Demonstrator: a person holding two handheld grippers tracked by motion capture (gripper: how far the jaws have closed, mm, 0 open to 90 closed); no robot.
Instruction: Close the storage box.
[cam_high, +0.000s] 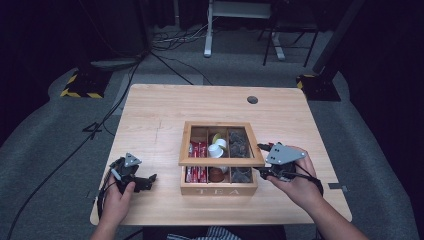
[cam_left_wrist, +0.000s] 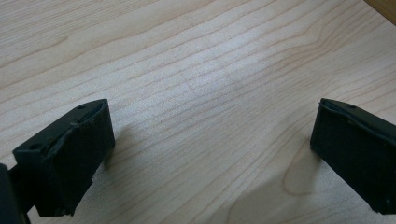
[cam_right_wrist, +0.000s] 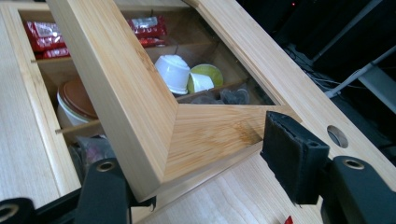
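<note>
The glass-paned wooden lid (cam_right_wrist: 140, 116) hangs half-raised over the tea box (cam_high: 218, 189), mid-surface. Rigid, light, hinged, with breakable glass: hold its front-right corner frame. The right gripper (cam_right_wrist: 205, 172) straddles that corner, fingers spread; left gripper (cam_left_wrist: 210, 154) fingers spread, left of the box.

Pale wood table (cam_high: 150, 115), fine wavy grain under my black pads (cam_left_wrist: 65, 158). Box (cam_high: 218, 190) honey-tan bamboo, "TEA" in white on front; lid (cam_right_wrist: 140, 93) same tan. Inside: red sachets (cam_right_wrist: 44, 37), white cups (cam_right_wrist: 173, 72), one yellow-green (cam_right_wrist: 208, 73), brown-lidded pod (cam_right_wrist: 77, 98), dark grey bags (cam_right_wrist: 233, 97). Grey plate (cam_high: 280, 154) on my R gripper (cam_high: 261, 160).
</note>
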